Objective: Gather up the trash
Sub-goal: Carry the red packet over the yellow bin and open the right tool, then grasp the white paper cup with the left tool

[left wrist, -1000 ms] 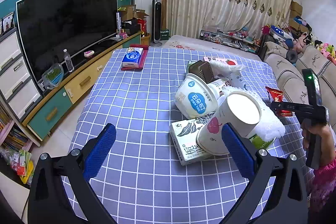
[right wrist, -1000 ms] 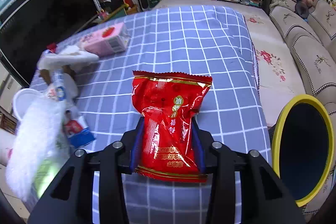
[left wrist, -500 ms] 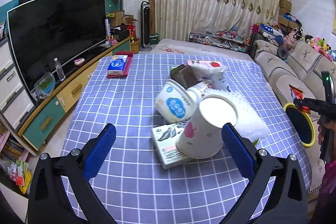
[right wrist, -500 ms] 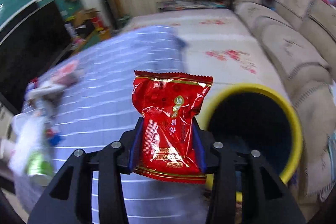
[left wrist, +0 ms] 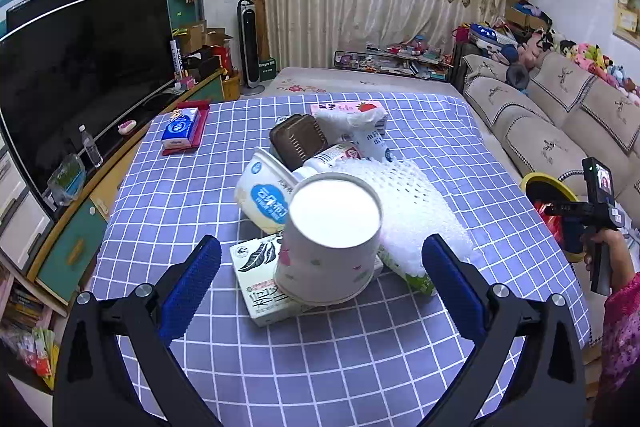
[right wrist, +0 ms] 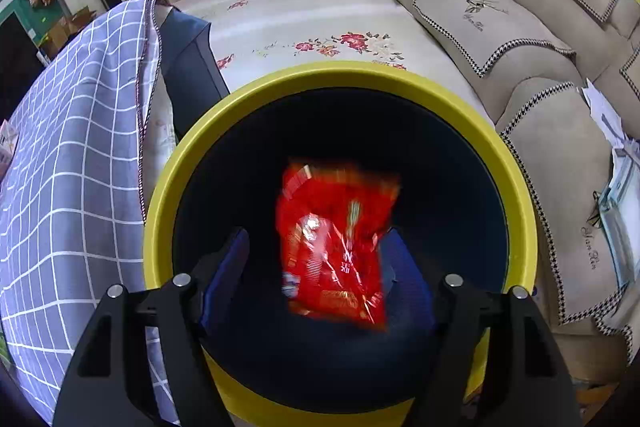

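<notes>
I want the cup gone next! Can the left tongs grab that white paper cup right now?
Probably yes. The left tongs are open, with the paper cup lying on its side between the blue pads, nothing in front; it rests on a carton.

Glossy foil, matt plastic, woven cloth

The red wrapper (right wrist: pixel 336 247) is shiny, crinkled foil inside the smooth yellow-rimmed plastic bin (right wrist: pixel 160 195); beside the bin hangs the checked cloth tablecloth (right wrist: pixel 72 167).

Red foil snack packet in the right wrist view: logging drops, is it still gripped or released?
Released. The red foil snack packet is motion-blurred, clear of both spread blue fingers, over the yellow-rimmed bin.
</notes>
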A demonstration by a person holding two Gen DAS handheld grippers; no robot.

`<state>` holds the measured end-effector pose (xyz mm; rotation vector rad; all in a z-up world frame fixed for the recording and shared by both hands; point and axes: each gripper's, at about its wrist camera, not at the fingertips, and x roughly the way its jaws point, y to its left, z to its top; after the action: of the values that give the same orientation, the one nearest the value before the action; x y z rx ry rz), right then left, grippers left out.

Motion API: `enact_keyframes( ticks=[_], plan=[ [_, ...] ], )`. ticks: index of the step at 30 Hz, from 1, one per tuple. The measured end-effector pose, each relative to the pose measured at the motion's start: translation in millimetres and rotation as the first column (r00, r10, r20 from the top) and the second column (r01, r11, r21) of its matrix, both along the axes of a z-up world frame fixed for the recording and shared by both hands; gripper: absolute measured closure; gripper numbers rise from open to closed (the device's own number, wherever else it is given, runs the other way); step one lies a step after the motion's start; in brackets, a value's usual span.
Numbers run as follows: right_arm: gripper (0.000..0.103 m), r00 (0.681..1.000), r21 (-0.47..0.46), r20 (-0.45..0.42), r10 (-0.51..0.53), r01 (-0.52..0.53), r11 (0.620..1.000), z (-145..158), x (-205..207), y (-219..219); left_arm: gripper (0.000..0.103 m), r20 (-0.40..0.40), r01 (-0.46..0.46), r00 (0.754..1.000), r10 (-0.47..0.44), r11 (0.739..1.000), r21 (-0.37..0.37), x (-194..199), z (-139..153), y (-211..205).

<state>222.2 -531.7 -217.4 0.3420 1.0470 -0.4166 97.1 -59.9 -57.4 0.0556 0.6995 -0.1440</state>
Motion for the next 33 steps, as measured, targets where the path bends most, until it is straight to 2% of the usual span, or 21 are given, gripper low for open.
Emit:
enact_keyframes(
  ticks=[3, 12, 20, 26, 30, 33],
  plan=[
    [0.029, 1.000, -0.027, 0.020, -0.001, 0.001, 1.000, 6, -5, 3, 0.004, -0.010, 0.004, 1.000, -0.004, 1.000, 0.007, 5, -3, -6],
    [0.029, 0.997, -0.032, 0.073, 0.012, -0.010, 0.999, 24, -12, 2, 0.004, -0.024, 0.008, 1.000, -0.008, 1.000, 0.008, 19, -14, -7],
    [0.028, 0.997, -0.041, 0.069, 0.036, -0.033, 0.999, 27, -6, 9, 0.005, 0.005, -0.023, 1.000, 0.024, 0.999, -0.029, 33, -11, 5],
    [0.028, 0.997, -0.037, 0.065, 0.045, -0.042, 0.998, 24, -2, 12, 0.022, -0.008, -0.008, 1.000, 0.008, 1.000, -0.018, 39, -17, 3],
    [0.028, 0.997, -0.041, 0.057, 0.056, -0.053, 0.998, 22, 0, 16, 0.044, -0.015, 0.008, 1.000, -0.009, 0.998, -0.057, 45, -20, 4],
    [0.028, 0.996, -0.038, 0.060, 0.060, -0.058, 0.998, 22, 1, 19, 0.045, 0.000, 0.009, 1.000, -0.009, 0.999, -0.044, 44, -20, 4]
  ],
)
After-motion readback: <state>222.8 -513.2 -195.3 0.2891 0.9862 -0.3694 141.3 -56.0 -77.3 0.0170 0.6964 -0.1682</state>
